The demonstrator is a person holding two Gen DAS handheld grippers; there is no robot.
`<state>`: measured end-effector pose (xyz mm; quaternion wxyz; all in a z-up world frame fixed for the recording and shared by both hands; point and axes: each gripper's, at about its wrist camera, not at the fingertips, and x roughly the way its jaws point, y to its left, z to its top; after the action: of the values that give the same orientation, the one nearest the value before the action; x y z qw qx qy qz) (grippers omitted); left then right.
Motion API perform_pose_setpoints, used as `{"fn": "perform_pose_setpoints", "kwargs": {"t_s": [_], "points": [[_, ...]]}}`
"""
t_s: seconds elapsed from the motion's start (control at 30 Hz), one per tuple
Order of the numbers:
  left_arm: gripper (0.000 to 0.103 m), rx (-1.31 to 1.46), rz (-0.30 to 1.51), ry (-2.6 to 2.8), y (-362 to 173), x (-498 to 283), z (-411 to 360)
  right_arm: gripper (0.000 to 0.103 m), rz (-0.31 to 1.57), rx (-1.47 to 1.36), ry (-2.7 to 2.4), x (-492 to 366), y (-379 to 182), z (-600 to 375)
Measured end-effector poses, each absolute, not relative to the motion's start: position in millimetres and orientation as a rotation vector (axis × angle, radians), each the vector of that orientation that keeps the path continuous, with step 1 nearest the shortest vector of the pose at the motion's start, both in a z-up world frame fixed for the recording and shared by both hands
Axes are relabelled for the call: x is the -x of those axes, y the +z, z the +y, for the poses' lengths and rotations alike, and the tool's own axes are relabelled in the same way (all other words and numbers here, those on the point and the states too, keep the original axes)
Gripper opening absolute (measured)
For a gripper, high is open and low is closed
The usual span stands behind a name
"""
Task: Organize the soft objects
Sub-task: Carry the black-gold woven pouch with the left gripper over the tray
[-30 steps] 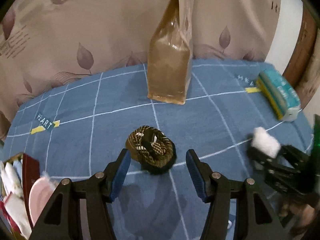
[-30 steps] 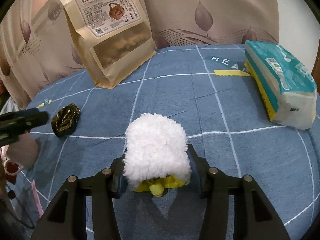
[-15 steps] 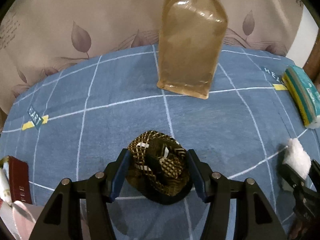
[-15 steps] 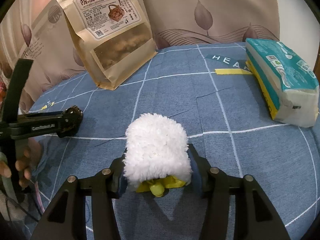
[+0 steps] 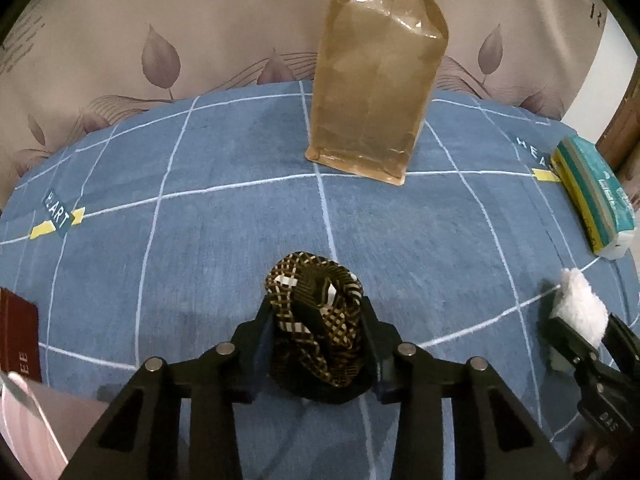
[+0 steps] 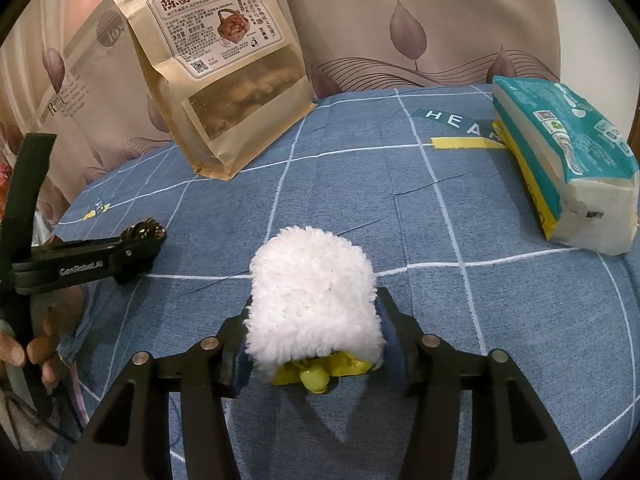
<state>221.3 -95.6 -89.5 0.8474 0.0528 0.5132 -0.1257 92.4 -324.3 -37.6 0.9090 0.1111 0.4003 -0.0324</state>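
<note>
A dark roll of black-and-tan checked fabric [image 5: 316, 320] lies on the blue checked cloth [image 5: 224, 248]. My left gripper [image 5: 316, 312] is closing around it, and both pads touch its sides and squeeze it narrower. In the right wrist view the left gripper [image 6: 140, 240] reaches in from the left, a hand [image 6: 36, 352] holding its handle, with the roll [image 6: 146, 227] at its tip. My right gripper [image 6: 314, 312] is shut on a white fluffy toy [image 6: 312, 292] with a yellow part underneath. The toy [image 5: 580, 304] rests low on the cloth.
A tall brown snack bag [image 6: 224, 80] stands at the back against a leaf-patterned curtain [image 6: 420, 20]. A teal and yellow tissue pack [image 6: 560, 160] lies at the right edge. A dark red box [image 5: 18, 336] and a pink item [image 5: 24, 420] sit at the near left.
My left gripper came down over the checked roll with wide jaws, then the jaws narrowed until they touch it. The right gripper and the white toy stayed put.
</note>
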Motion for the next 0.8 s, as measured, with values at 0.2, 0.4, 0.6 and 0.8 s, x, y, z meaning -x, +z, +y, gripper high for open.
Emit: {"fn": "perform_pose_setpoints", "kwargs": {"t_s": [0.2,0.4,0.6,0.8], "points": [[0.036,-0.069,1.082,-0.272,-81.9,-207.6,-91.7,0.052,0.826,-0.230,-0.067,-92.1,-37.6,-324.5],[0.036,-0.084,1.053,-0.291,-65.6,-187.2,-93.0,0.052,0.826,-0.230,-0.067,-92.2,-37.5,-324.5],[0.036,-0.066,1.049,-0.320,-50.6,-169.0,-89.9,0.052,0.826,-0.230,-0.067,-91.9,-37.4,-324.6],[0.036,-0.078,1.019,-0.346,-33.4,-147.3,-84.7,0.052,0.828,-0.224,-0.069,-92.8,-37.4,-323.2]]}}
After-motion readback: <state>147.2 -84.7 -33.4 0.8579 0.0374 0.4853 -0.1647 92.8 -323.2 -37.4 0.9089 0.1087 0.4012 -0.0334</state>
